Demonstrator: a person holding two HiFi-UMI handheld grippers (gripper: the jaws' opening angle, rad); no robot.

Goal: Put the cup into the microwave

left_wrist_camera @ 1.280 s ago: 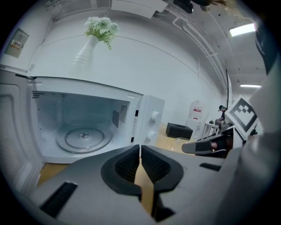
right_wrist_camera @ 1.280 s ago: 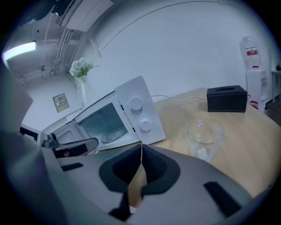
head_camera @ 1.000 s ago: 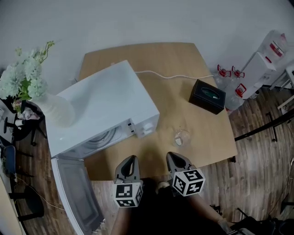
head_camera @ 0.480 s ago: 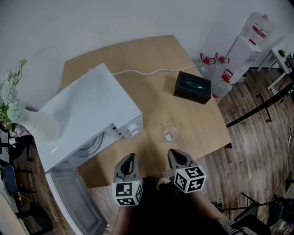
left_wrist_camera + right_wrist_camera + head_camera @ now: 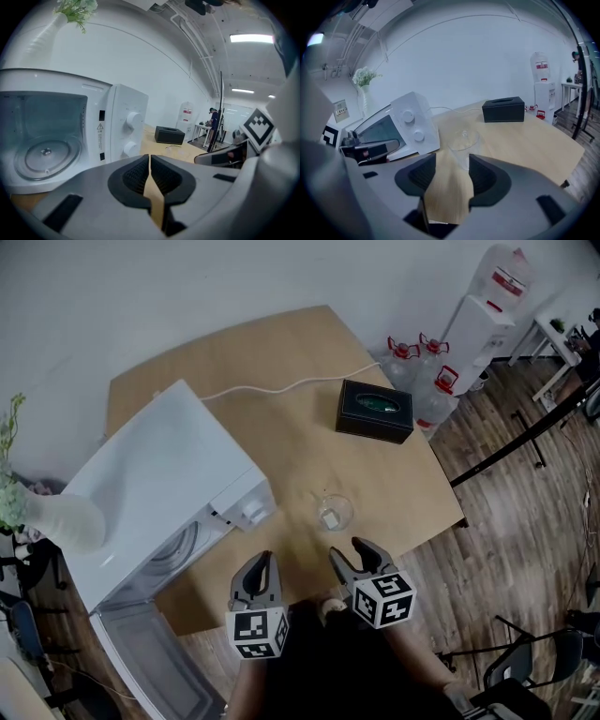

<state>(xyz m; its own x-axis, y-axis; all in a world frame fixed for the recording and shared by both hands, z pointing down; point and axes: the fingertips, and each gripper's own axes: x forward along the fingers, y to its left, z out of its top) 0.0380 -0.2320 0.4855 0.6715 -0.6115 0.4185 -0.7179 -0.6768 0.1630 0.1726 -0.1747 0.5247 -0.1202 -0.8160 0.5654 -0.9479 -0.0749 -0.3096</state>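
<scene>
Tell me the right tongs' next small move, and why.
Probably ease the right tongs forward around the clear cup: their jaws have just been opening with nothing between them, and the cup stands just ahead on the table.

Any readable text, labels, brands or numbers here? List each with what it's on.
Nothing legible in any view.
Microwave: warning-triangle sticker, print too small.
Water dispenser: red label, blurred.
Black tissue box: nothing readable.
Marker cubes: square patterns, no characters.
</scene>
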